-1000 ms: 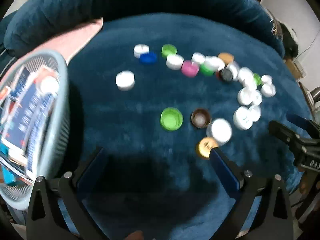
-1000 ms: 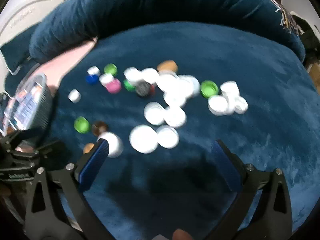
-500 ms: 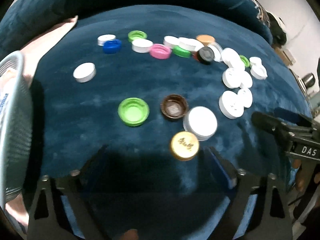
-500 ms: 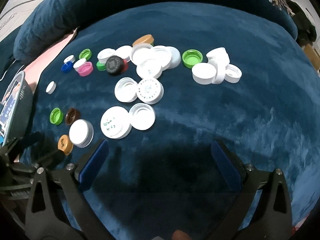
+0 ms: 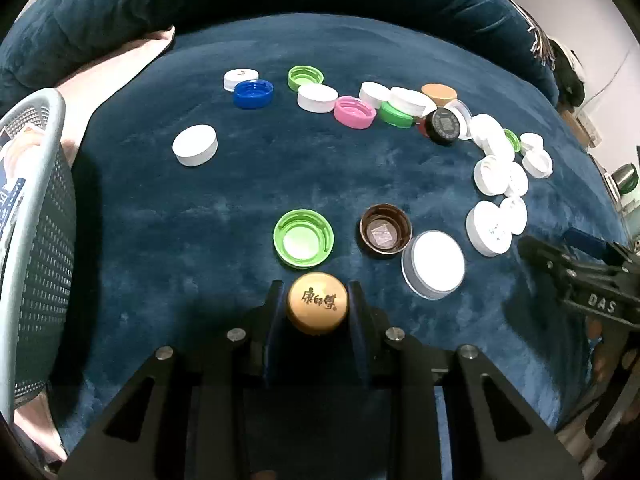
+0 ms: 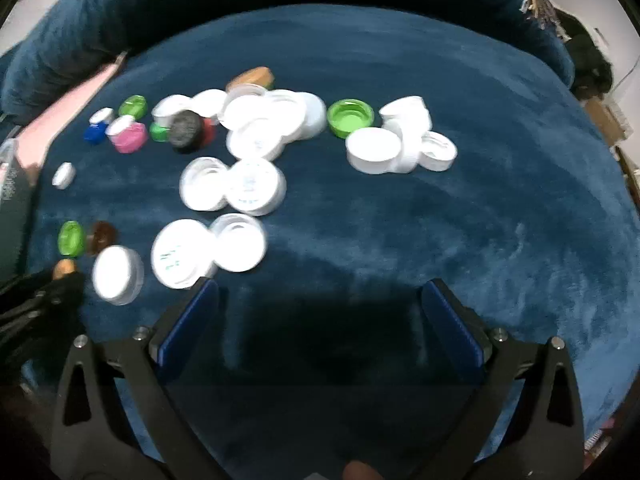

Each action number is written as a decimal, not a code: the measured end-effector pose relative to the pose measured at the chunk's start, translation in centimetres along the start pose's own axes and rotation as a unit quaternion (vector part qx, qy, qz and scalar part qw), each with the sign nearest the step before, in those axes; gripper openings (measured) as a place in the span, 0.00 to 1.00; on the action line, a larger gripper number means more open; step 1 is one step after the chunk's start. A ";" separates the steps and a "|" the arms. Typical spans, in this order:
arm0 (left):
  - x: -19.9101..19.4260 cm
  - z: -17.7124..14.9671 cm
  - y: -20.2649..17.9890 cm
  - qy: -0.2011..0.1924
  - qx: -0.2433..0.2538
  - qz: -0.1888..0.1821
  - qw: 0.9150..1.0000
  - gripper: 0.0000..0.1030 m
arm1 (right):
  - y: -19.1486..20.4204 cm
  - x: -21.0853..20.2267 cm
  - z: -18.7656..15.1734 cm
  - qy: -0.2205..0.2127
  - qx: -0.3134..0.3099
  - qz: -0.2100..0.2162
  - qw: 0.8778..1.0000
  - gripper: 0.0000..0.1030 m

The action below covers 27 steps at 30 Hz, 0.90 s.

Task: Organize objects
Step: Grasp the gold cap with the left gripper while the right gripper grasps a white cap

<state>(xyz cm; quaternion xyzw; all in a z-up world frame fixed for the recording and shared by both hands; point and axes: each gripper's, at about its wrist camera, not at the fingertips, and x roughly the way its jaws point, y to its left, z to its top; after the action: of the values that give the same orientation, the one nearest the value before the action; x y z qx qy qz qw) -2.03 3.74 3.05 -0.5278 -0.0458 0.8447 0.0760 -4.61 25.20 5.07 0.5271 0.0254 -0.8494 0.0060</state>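
In the left wrist view, our left claw (image 5: 317, 307) had closed on the gold cap (image 5: 317, 303), one finger pressed against each side of it, the printed top facing up. Just beyond it lay the open green cap (image 5: 303, 238), and to the right of that the brown cap (image 5: 385, 231), which touched the large white lid (image 5: 433, 259). A lone white cap (image 5: 195, 145) sat apart to the left, near the grey mesh basket (image 5: 34, 216) at the frame's edge. Farther back we saw a blue cap (image 5: 253, 94), a pink cap (image 5: 354, 111) and a black cap (image 5: 443, 126) in a curved row of mostly white ones, all on the dark blue plush surface (image 5: 200, 208) (it looked like a cushion). The right claw (image 5: 576, 252) showed at the right edge.

In the right wrist view, which was blurred, our right claw (image 6: 318, 322) stood wide open and held nothing, hanging over bare plush (image 6: 460, 216). A white lid with print (image 6: 181, 253) lay just ahead of its left finger. The gold cap (image 6: 64, 269) appeared far left, at the tip of the left claw (image 6: 60, 280).
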 end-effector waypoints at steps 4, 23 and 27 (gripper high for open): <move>0.1 -0.1 -0.3 -0.001 0.016 0.006 1.000 0.30 | 0.7 0.8 0.4 -0.002 -0.015 -0.008 1.000 1.00; -0.4 -0.2 1.7 0.003 -0.031 -0.034 0.999 0.31 | 1.5 -0.8 -0.4 -0.038 -0.059 0.049 0.996 0.30; -0.7 -0.3 1.8 0.002 -0.034 -0.034 0.999 0.30 | 0.9 -1.6 -0.4 -0.032 -0.023 0.076 0.996 0.30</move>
<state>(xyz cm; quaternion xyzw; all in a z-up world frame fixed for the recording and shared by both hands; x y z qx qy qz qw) -1.57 1.85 3.25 -0.5295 -0.0927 0.8387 0.0870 -3.52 24.33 6.32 0.5000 0.0048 -0.8620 0.0832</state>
